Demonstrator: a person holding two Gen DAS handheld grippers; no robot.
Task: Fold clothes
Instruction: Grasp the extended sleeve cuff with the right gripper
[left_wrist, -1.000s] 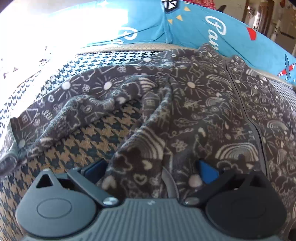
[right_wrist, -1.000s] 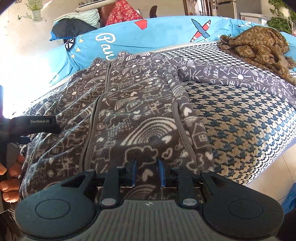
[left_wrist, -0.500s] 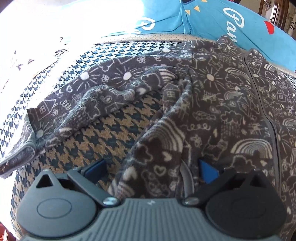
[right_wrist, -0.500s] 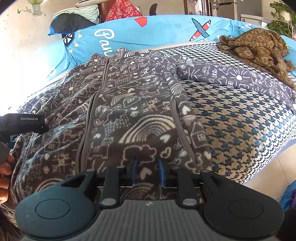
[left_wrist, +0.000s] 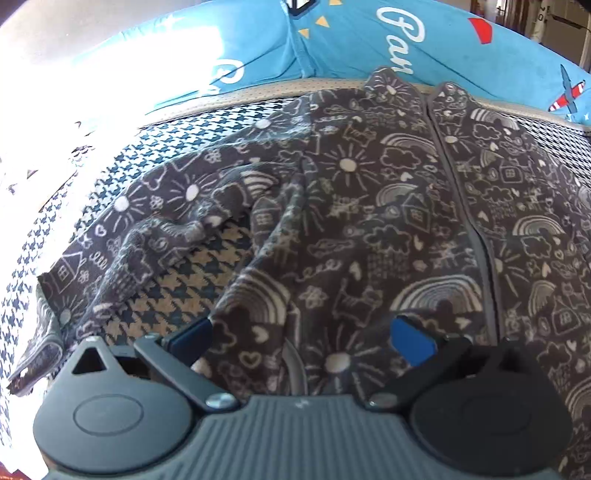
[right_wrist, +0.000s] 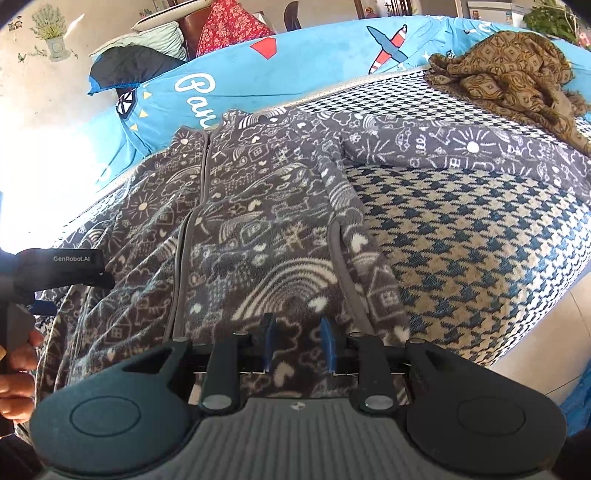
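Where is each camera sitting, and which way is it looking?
Left wrist: on the left claw, looking down over its wide-open fingers at the jacket and its rumpled sleeve.
Right wrist: on the right claw, whose jaws are opening with the hem between them, looking up the jacket to a brown cloth; a hand shows at the left edge.
Shared: the jacket, the houndstooth cover, the blue cushion.

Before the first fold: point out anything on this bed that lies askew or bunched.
The jacket lies mostly flat, zipped. One sleeve is rumpled and twisted near the left gripper. A brown patterned cloth sits crumpled at the far corner.
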